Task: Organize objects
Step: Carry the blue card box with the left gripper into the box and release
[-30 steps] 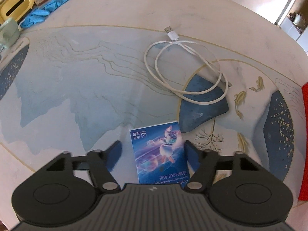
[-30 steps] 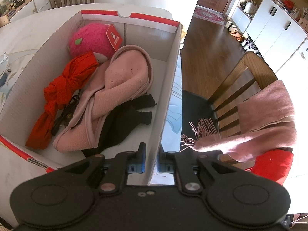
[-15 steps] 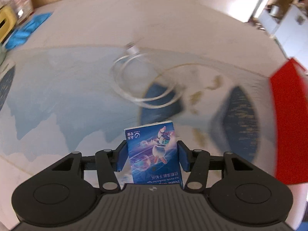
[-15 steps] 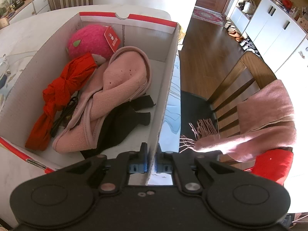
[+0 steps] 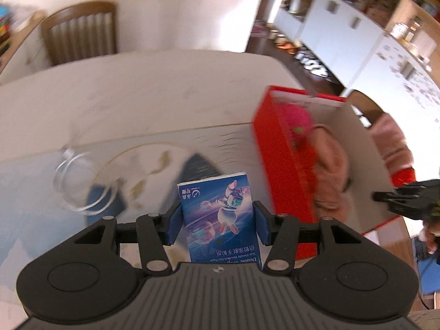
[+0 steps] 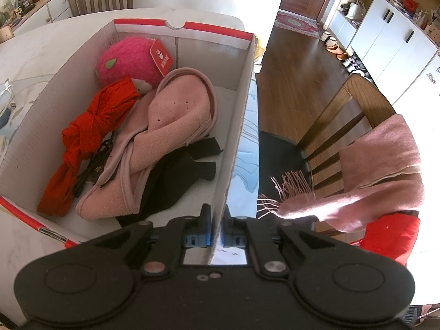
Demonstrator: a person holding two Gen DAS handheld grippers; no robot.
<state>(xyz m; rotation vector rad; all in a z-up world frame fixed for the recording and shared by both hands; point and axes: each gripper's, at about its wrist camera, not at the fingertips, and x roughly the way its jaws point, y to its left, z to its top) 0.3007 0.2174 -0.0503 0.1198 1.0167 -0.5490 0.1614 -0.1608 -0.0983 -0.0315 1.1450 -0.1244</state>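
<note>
A blue tissue pack (image 5: pixel 220 217) with a cartoon figure is clamped between the fingers of my left gripper (image 5: pixel 218 224), lifted above the table. To its right stands the red cardboard box (image 5: pixel 277 162). My right gripper (image 6: pixel 217 228) is shut on the box wall (image 6: pixel 236 137) at its near right side; it also shows at the right edge of the left wrist view as the right gripper (image 5: pixel 407 198). In the box lie a pink plush toy (image 6: pixel 129 60), a red cloth (image 6: pixel 90 132), a pink fleece garment (image 6: pixel 170 132), a black cloth (image 6: pixel 176 176) and a black cable (image 6: pixel 96 162).
A coiled white cable (image 5: pixel 79 184) lies on the painted table (image 5: pixel 137 104) to the left. A wooden chair (image 5: pixel 79 33) stands behind the table. Another chair (image 6: pixel 349 115) at the right carries a pink scarf (image 6: pixel 379 165). White cabinets (image 6: pixel 390 27) line the far wall.
My left gripper closed on the tissue pack, lifted it off the table and swung right, bringing the red box into view. The right gripper kept its hold on the box wall.
</note>
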